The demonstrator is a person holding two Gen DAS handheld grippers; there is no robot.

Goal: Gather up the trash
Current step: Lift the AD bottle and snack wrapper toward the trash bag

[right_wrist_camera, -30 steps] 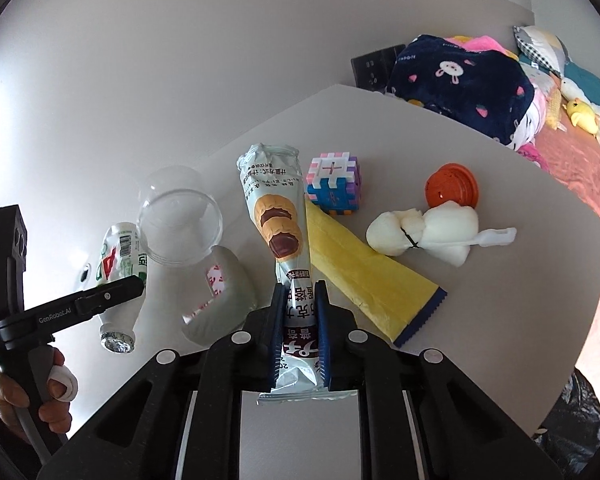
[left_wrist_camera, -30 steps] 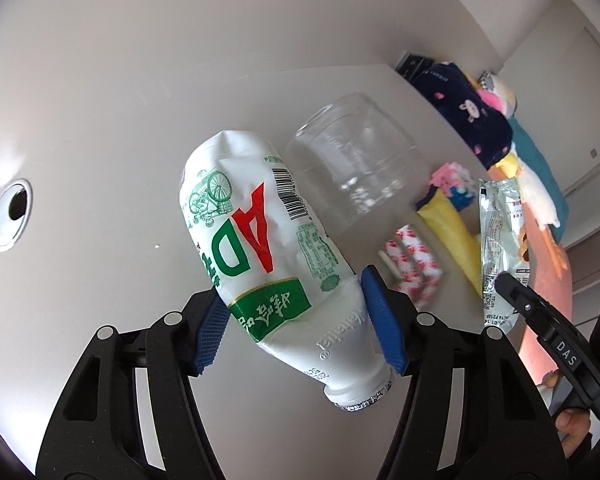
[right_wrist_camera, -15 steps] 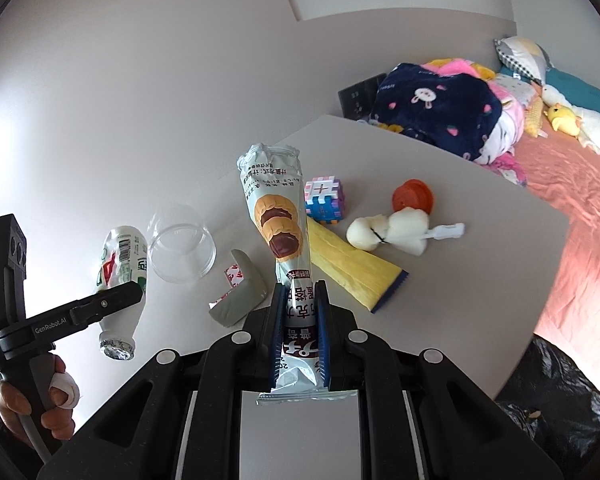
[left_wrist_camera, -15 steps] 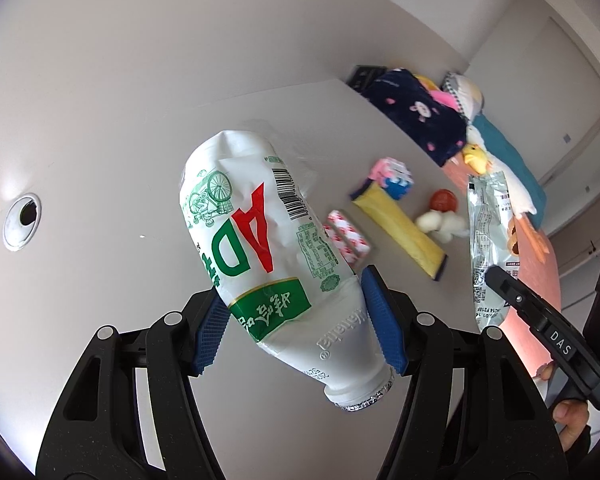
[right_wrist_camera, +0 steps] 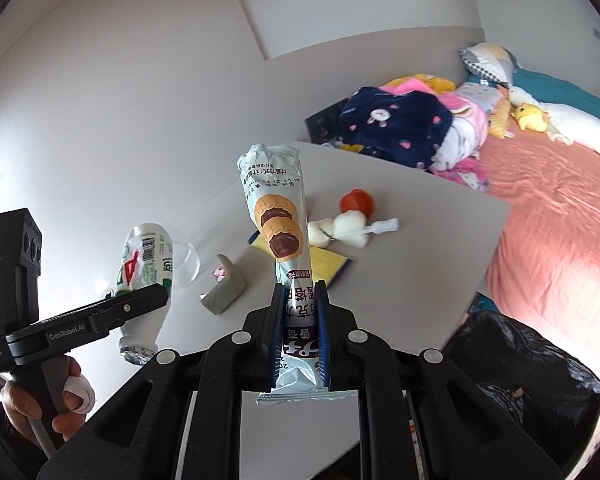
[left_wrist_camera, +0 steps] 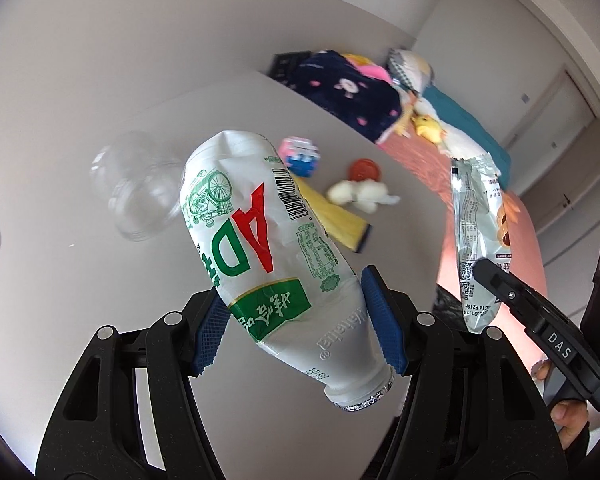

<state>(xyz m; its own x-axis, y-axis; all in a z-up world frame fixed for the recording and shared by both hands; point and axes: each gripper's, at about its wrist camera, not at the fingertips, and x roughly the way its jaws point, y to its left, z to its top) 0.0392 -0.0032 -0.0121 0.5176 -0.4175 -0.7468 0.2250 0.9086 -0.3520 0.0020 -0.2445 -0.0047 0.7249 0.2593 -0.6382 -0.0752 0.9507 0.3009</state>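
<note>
Both grippers have risen and pulled back from the table (right_wrist_camera: 440, 216) since a second ago; its far edge and the bed (right_wrist_camera: 560, 216) now show in full, and a black trash bag (right_wrist_camera: 520, 360) has come into view below the table's near corner.

Left gripper (left_wrist_camera: 300, 320): blue pads clenched on the lower body of a crumpled white bottle (left_wrist_camera: 260, 240) with red and green print, held clear above the table, neck tilted down toward the camera. In the right wrist view the same bottle (right_wrist_camera: 146, 252) hangs at far left.

Right gripper (right_wrist_camera: 300, 336): jaws nearly closed, pinching the lower end of a snack wrapper (right_wrist_camera: 278, 216), which stands up and away from the pads, off the table. From the left wrist view the wrapper (left_wrist_camera: 476, 232) is at the right edge.

Left on the table: a clear plastic cup (left_wrist_camera: 140, 196) on its side, a small grey wedge (right_wrist_camera: 224, 288), a yellow cloth (left_wrist_camera: 340, 220), a coloured puzzle cube (left_wrist_camera: 300, 156), an orange lid (right_wrist_camera: 356, 202) and a white fluffy lump (right_wrist_camera: 340, 228) just beside the lid.

Bed holds a dark blue blanket (right_wrist_camera: 396, 124) and soft toys (right_wrist_camera: 540, 118).
</note>
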